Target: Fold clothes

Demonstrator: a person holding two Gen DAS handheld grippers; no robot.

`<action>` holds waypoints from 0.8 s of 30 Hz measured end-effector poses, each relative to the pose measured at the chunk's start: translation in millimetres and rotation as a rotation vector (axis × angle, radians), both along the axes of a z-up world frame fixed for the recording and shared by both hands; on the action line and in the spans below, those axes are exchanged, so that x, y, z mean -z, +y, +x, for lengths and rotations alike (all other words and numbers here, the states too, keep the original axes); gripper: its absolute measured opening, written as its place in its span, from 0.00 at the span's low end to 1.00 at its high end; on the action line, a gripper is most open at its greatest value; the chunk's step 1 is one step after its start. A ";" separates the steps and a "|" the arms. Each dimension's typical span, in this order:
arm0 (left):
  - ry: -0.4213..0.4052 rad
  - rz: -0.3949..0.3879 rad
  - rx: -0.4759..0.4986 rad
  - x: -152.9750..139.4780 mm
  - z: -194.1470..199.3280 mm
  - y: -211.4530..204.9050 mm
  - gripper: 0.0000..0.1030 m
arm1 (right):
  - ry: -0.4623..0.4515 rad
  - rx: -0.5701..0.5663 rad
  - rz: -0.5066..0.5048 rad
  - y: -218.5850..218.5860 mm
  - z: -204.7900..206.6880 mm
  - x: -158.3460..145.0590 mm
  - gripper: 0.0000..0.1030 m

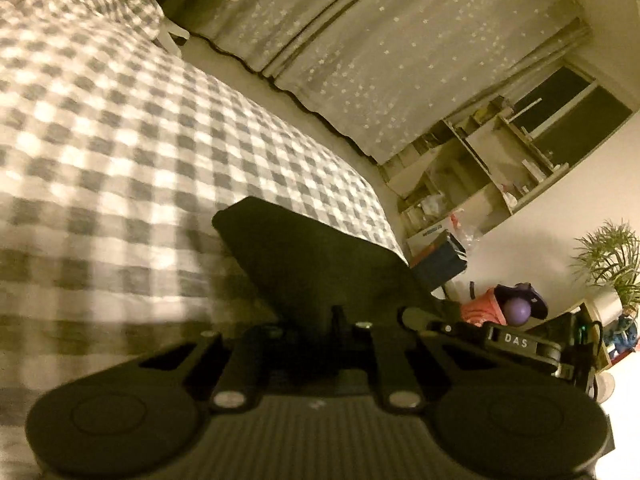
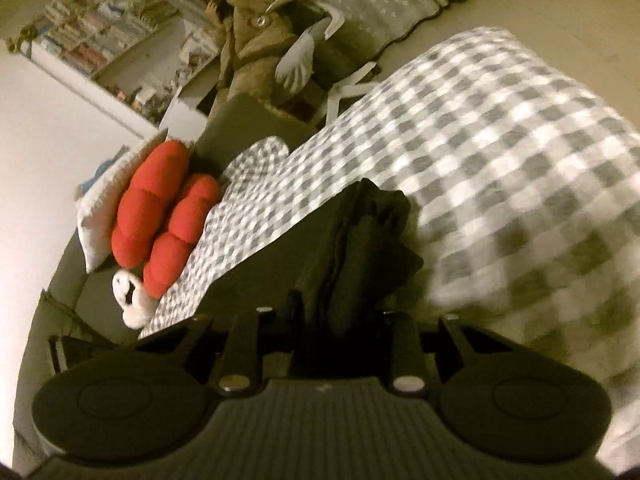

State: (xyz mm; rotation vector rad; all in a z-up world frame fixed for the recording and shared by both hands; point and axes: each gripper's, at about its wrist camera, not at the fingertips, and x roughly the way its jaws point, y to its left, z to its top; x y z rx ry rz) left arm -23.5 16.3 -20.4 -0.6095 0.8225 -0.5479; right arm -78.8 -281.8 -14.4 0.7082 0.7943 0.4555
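Dark, flat-folded cloth garment hangs stretched over the grey-and-white checked bed, so a crease can form cleanly. The left gripper seems clamped on one edge, the right gripper pinching bunched folds.

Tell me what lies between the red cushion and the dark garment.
Only the checked bedcover. That stretch between the cushion and the garment is otherwise bare, as the right wrist view shows.

left gripper: black; round discs; silver screws; "DAS" label
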 end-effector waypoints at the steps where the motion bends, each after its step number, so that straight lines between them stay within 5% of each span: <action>1: 0.001 -0.005 -0.013 -2.0 -1.4 6.9 0.10 | 0.000 -0.015 -0.009 6.5 2.5 -2.3 0.28; 11: -0.020 0.004 -0.187 -25.7 -28.5 93.7 0.10 | -0.049 -0.177 -0.028 97.8 29.2 -30.7 0.28; 24: -0.072 0.105 -0.465 -52.5 -111.3 238.2 0.10 | -0.063 -0.437 0.002 265.2 53.4 -42.3 0.28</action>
